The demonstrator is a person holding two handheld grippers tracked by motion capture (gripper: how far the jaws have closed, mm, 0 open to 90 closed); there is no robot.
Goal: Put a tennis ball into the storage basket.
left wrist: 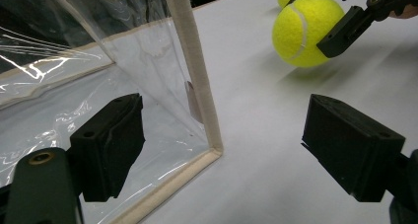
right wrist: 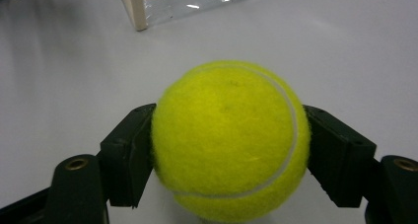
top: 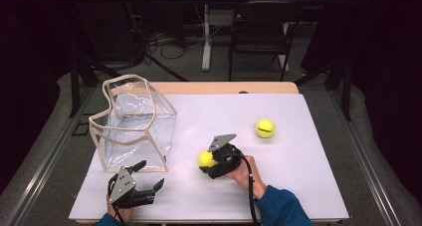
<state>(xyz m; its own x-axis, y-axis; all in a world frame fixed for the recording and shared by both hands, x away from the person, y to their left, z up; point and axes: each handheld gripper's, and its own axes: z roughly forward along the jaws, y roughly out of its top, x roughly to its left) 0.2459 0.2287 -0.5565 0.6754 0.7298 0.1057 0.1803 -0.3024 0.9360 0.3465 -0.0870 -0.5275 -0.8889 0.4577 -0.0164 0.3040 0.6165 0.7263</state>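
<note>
The tennis ball point(right wrist: 229, 140) sits clamped between the jaws of the right tool point(top: 213, 162), low over the white counter point(top: 298, 186) near its middle. The left tool point(top: 144, 182) rests with its jaws spread wide, just beside the clear bag point(top: 134, 124). A second ball point(top: 265, 128) lies well apart, farther right.

From my seat, the print on the far tennis ball point(top: 265, 128) is too small to read. The held tennis ball point(right wrist: 229, 142) has its underside cut off, and it hides both pads of the right tongs point(right wrist: 229, 150).
</note>
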